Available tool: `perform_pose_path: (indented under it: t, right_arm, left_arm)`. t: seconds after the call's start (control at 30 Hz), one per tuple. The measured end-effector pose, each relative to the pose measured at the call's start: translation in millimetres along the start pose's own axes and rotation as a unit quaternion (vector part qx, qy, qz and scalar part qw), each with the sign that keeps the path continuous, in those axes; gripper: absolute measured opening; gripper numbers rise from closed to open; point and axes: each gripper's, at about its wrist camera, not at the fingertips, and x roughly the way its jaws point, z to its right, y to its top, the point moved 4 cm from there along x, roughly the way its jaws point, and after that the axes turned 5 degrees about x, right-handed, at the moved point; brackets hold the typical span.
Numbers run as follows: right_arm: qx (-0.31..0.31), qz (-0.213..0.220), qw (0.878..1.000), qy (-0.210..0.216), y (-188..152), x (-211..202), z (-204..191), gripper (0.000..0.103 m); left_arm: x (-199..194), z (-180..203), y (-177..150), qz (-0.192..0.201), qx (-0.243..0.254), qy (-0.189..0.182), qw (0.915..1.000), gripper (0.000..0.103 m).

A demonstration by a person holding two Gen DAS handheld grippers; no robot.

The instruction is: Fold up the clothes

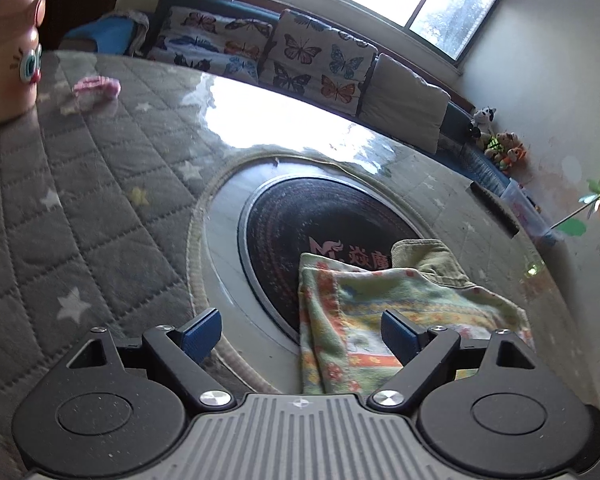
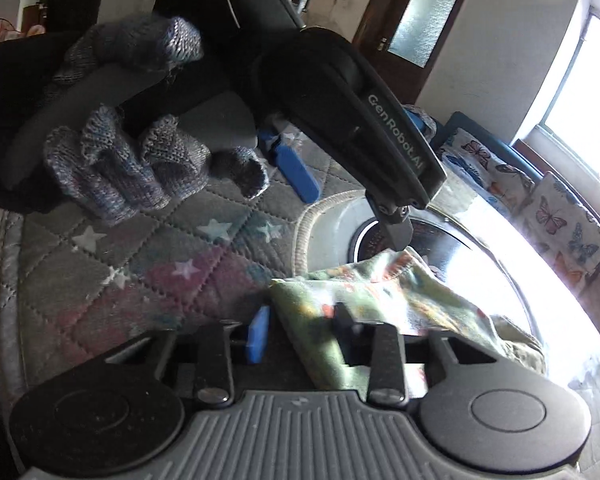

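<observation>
Left hand-held gripper [image 1: 301, 334] is wide apart, blue pads spread, nothing between them; its right pad [image 1: 398, 336] sits over the near edge of the cloth, contact unclear. Floral cloth [image 1: 384, 312], green-yellow with orange borders, lies bunched on the tabletop [image 1: 100, 200], partly over the round black cooktop [image 1: 292, 232] set in the middle. An olive-green garment [image 1: 428, 260] pokes out from under the floral cloth on its far side. Tabletop has a grey quilted star-print cover under a shiny clear sheet, with window glare on the far side.

Right wrist view: right hand-held gripper [image 2: 300, 338] is fairly narrow, its blue left pad [image 2: 259, 334] just left of the cloth's near corner, its dark right finger over the floral cloth [image 2: 380, 292]. Fabric lies between the jaws, but whether it is pinched I cannot tell. Above it, the left hand-held gripper [image 2: 340, 92] is seen from the side, held by a hand in a knit grey-blue glove [image 2: 140, 168], one fingertip hanging just above the cloth's far edge.

Far left on the tabletop: pink cat-face bottle [image 1: 8, 56] and a small pink item [image 1: 98, 87]. Behind: sofa with butterfly-print cushions [image 1: 312, 60], plush toys [image 1: 496, 136] at its right end, window above.
</observation>
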Motion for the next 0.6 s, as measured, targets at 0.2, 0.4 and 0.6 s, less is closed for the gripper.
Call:
perform_pose_path:
  t: [0.2,0.4,0.6]
  right_arm:
    - [0.048,0.028,0.998,0.010,3.7,-16.0,15.9,0.010]
    - [0.089,0.056,0.994,0.014,3.8,-35.5,35.2,0.009]
    - [0.107,0.073,0.991,0.015,-0.5,-48.3,43.6,0.008]
  left_arm:
    - [8.9,0.9,-3.1,-0.021,-0.055,-0.027,0.9979,0.087]
    - [17.8,4.9,-2.4,-0.042,-0.106,-0.056,0.9919,0.083]
    - [31.1,10.2,-4.4,-0.063,-0.150,-0.089,0.9826,0.062]
